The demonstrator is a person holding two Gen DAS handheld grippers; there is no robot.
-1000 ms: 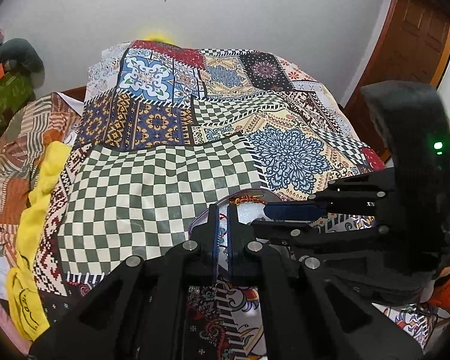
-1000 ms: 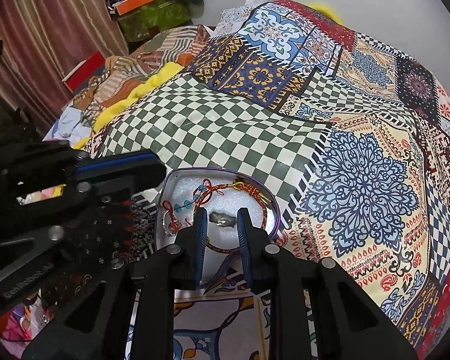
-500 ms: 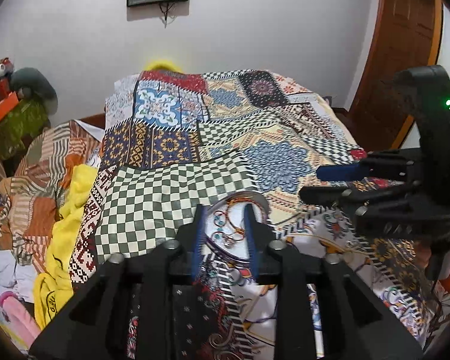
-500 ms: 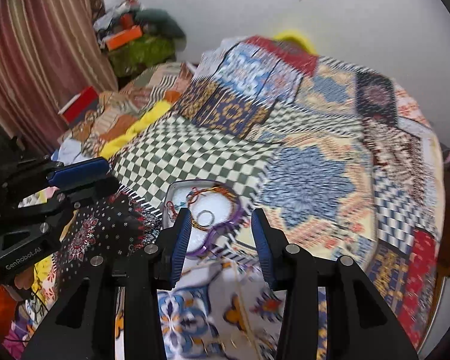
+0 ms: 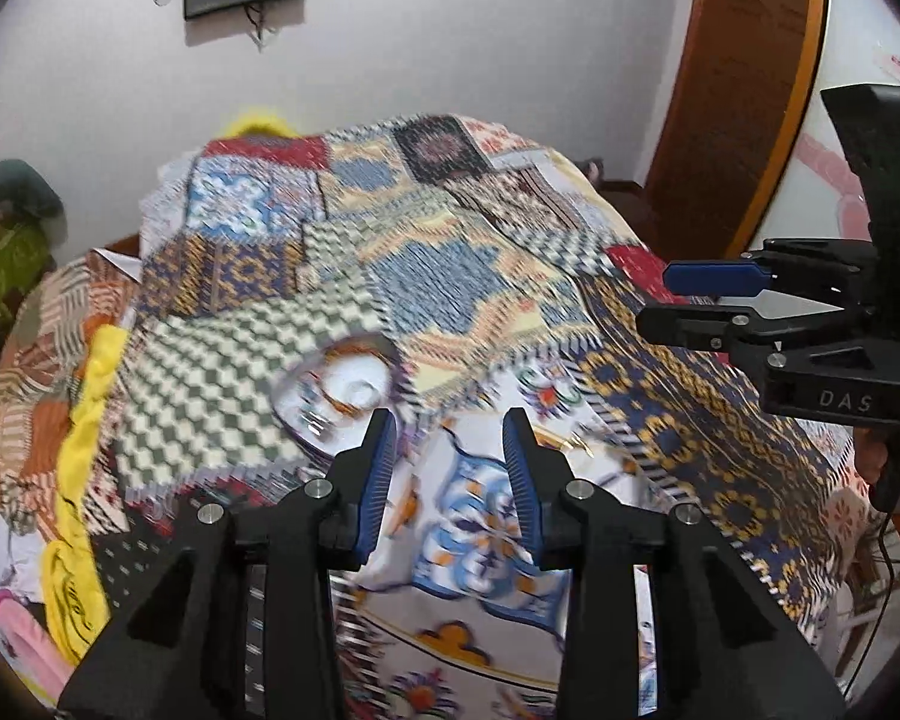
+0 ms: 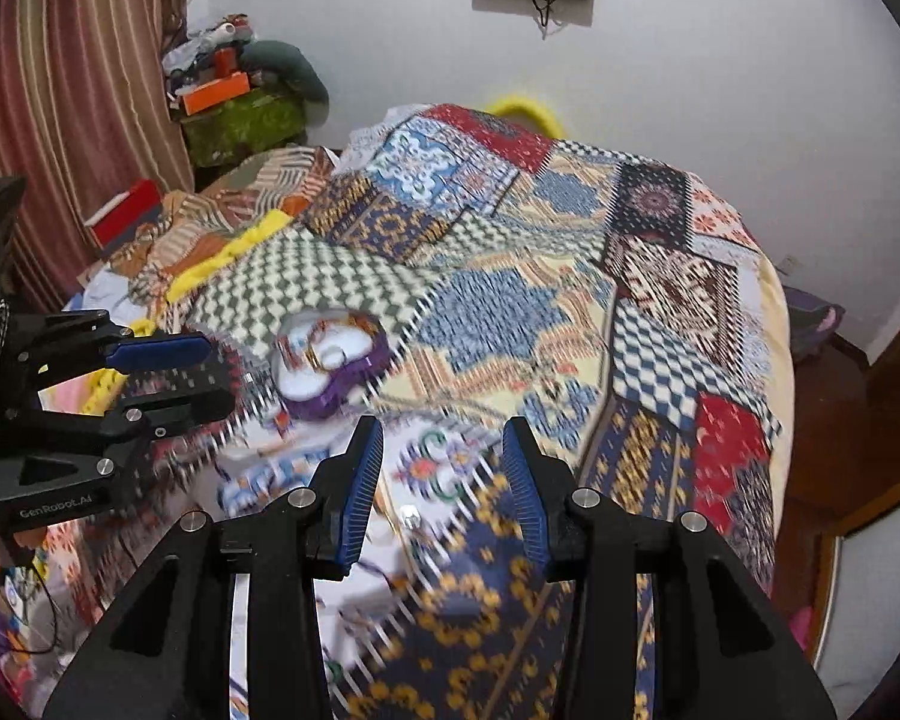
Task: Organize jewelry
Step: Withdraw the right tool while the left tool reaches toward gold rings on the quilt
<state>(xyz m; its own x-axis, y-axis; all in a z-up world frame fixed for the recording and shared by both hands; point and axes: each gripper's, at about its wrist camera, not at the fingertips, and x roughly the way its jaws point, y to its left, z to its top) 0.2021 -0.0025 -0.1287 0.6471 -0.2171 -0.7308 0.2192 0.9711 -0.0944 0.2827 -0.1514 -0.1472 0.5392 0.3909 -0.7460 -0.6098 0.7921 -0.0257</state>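
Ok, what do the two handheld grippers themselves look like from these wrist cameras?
Both are black plastic with silver screws and blue ribbed finger pads. The left gripper carries "GenRobot.AI" lettering on its side in the right wrist view. The right gripper shows "DAS" lettering in the left wrist view, with a thin black cable hanging below it.

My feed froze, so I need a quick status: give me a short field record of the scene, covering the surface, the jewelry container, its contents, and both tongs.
surface: patchwork-patterned bedspread on a bed
container: purple-rimmed white-lined jewelry tin, open, resting on the bedspread
contents: thread bracelets and a ring-like piece, blurred
left tongs: jaws opening, nothing between them, apart from the tin
right tongs: open, empty, apart from the tin
image quality: motion blur in both wrist views
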